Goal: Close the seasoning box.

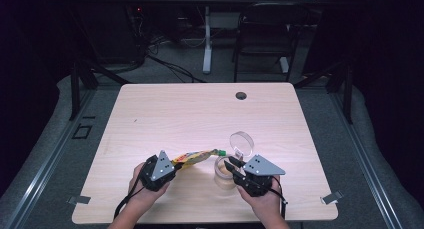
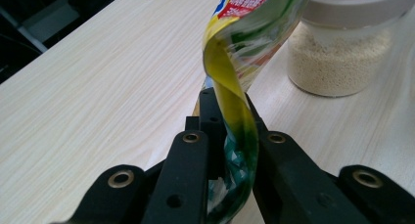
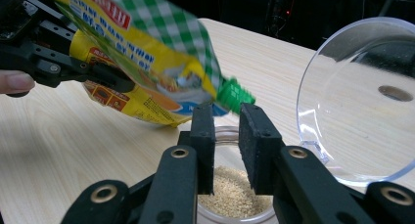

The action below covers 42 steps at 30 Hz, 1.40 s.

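Currently the left gripper (image 2: pixel 230 136) pinches the bottom end of a yellow and green-checked pouch (image 2: pixel 235 77), held above the table (image 1: pixel 165 114) near its front edge. Pouch's green spout (image 3: pixel 235 95) points toward the right gripper (image 3: pixel 227 150), just beyond its tips. Right gripper's jaws stand a little apart with nothing between them, hovering over an open jar (image 1: pixel 223 170) of pale granules. Clear lid (image 3: pixel 362 101) stands tilted up just beside the jar.

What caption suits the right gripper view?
Left gripper holds pouch with green cap over open jar of granules.
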Tool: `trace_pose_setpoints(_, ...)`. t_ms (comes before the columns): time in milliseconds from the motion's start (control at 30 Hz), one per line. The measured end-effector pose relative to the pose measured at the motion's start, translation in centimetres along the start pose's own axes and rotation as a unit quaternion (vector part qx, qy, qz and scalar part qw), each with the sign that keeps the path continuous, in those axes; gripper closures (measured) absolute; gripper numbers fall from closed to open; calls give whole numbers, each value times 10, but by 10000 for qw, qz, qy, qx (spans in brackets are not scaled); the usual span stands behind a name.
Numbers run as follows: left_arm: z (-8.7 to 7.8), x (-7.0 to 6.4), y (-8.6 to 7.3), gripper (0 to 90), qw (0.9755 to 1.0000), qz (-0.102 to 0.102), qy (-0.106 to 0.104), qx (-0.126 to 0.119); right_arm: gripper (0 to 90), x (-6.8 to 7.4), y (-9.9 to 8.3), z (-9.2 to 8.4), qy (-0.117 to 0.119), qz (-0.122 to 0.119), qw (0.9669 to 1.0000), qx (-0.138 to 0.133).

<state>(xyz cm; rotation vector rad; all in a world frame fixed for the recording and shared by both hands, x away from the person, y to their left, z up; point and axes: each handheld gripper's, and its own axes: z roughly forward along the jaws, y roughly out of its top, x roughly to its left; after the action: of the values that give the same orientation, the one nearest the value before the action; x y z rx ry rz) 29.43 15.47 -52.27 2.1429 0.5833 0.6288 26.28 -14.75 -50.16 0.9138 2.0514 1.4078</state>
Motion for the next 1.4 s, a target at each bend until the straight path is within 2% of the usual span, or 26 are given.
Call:
trace_pose_setpoints(67, 0, 1, -1, 866, 10000, -34, -10, -7, 759, 0, 0, 0, 10, 5, 10000, 2)
trace_pose_setpoints(100, -1, 4, -2, 866, 9999, -152, -23, -40, 757, -1, 0, 0, 9, 9, 10000, -3)
trace_pose_setpoints(200, -1, 6, -3, 867, 9997, -239, -17, -61, 755, -1, 0, -1, 7, 43, 10000, -36)
trace_pose_setpoints(267, -2, 10, -5, 867, 9992, -397, -39, -96, 754, -1, -1, -1, -5, 36, 10000, -30)
trace_pose_setpoints(367, -2, 13, -7, 867, 9986, -505, -42, -121, 752, -2, -1, -2, -16, 46, 10000, -21)
trace_pose_setpoints(467, -3, 17, -10, 866, 9972, -726, -51, -171, 750, -2, -1, -2, -22, 52, 10000, -18)
trace_pose_setpoints(800, -5, 26, -17, 865, 9943, -1039, -108, -198, 747, -3, -2, -2, -24, 100, 9999, -41)
trace_pose_setpoints(833, -6, 28, -19, 865, 9923, -1208, -126, -241, 747, -3, -2, -2, -25, 81, 10000, -20)
trace_pose_setpoints(867, -6, 28, -19, 865, 9923, -1208, -126, -241, 747, -3, -2, -2, -25, 72, 10000, -11)
trace_pose_setpoints(900, -6, 31, -22, 865, 9901, -1368, -155, -271, 747, -3, -2, -2, -20, 73, 10000, -18)
trace_pose_setpoints(933, -7, 33, -24, 864, 9893, -1428, -154, -248, 747, -3, -2, -2, -26, 69, 10000, -14)
trace_pose_setpoints(1000, -7, 33, -24, 864, 9890, -1449, -131, -264, 747, -3, -2, -2, -24, 85, 10000, -31)
trace_pose_setpoints(1100, -8, 31, -22, 863, 9897, -1417, -123, -141, 747, -4, -1, -3, -24, 69, 10000, -23)
trace_pose_setpoints(1200, -9, 32, -21, 862, 9894, -1442, -150, -99, 747, -4, -1, -3, -30, 80, 10000, -31)
trace_pose_setpoints(1300, -10, 34, -27, 854, 9869, -1587, -248, -156, 747, -5, -2, -4, -45, 109, 9999, -38)
trace_pose_setpoints(1367, -11, 36, -32, 852, 9841, -1746, -254, -213, 747, -6, -2, -4, -42, 103, 9999, -21)
trace_pose_setpoints(1400, -12, 37, -36, 852, 9816, -1869, -272, -269, 746, -6, -2, -3, -43, 101, 9999, -17)
